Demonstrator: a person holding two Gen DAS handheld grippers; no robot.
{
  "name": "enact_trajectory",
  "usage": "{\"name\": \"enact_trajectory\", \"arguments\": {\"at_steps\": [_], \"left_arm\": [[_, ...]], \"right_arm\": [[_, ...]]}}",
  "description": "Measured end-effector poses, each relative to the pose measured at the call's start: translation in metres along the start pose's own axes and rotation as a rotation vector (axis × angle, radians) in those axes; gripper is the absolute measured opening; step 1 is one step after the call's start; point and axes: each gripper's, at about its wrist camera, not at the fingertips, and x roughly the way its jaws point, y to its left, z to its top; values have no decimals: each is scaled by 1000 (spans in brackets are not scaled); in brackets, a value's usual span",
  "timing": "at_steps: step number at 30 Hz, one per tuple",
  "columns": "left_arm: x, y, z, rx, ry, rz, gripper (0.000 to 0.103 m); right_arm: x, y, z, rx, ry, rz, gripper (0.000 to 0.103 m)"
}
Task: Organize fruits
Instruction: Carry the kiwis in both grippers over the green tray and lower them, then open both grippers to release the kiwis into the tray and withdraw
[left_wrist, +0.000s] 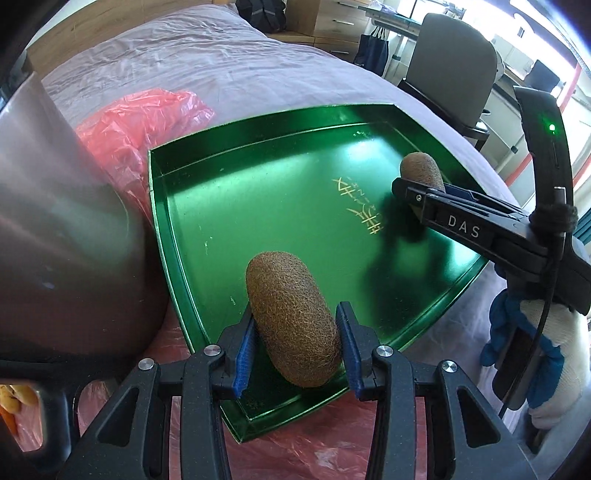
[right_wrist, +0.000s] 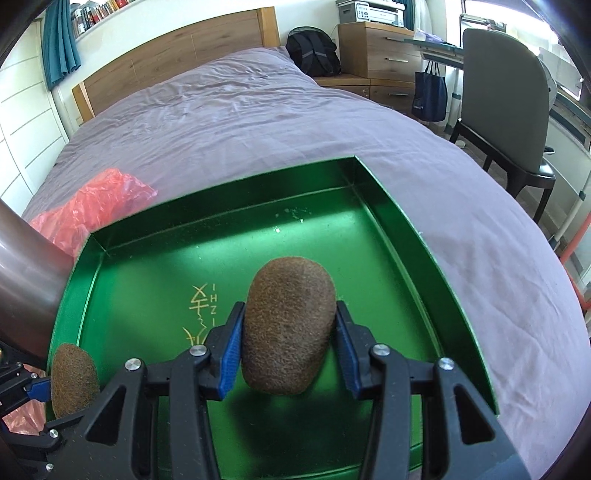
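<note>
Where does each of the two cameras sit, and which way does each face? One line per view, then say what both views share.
Left wrist: sits on the left gripper, looking forward and down over a kiwi between its fingers, above the green tray; the right gripper and a gloved hand show.
Right wrist: sits on the right gripper, facing up the bed toward the headboard, over its own kiwi; the left gripper shows at lower left.
Shared: tray, both kiwis, red plastic bag, bed.

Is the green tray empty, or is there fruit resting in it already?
Apparently empty. The green tray shows bare floor; both kiwis are clamped in grippers above it: left gripper with one kiwi, right gripper with the other kiwi.
</note>
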Motion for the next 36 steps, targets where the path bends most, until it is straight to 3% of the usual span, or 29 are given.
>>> {"name": "enact_trajectory", "arguments": {"at_steps": [12,21,31,36], "left_arm": [[11,-5,-8,45,-19,27,37],[16,-9,-8,45,-17,49,48],[21,-10,-11,37,-21,74,52],[24,-12,-8,34,-14,74,53]], "right_arm": [[5,17,-4,-75,-24,-51,3],[4,22,-8,-102,-27,-82,5],[-13,21,-5,-73,-63,-60,52],[-35,26,-2,-68,-104,-36,54]]}}
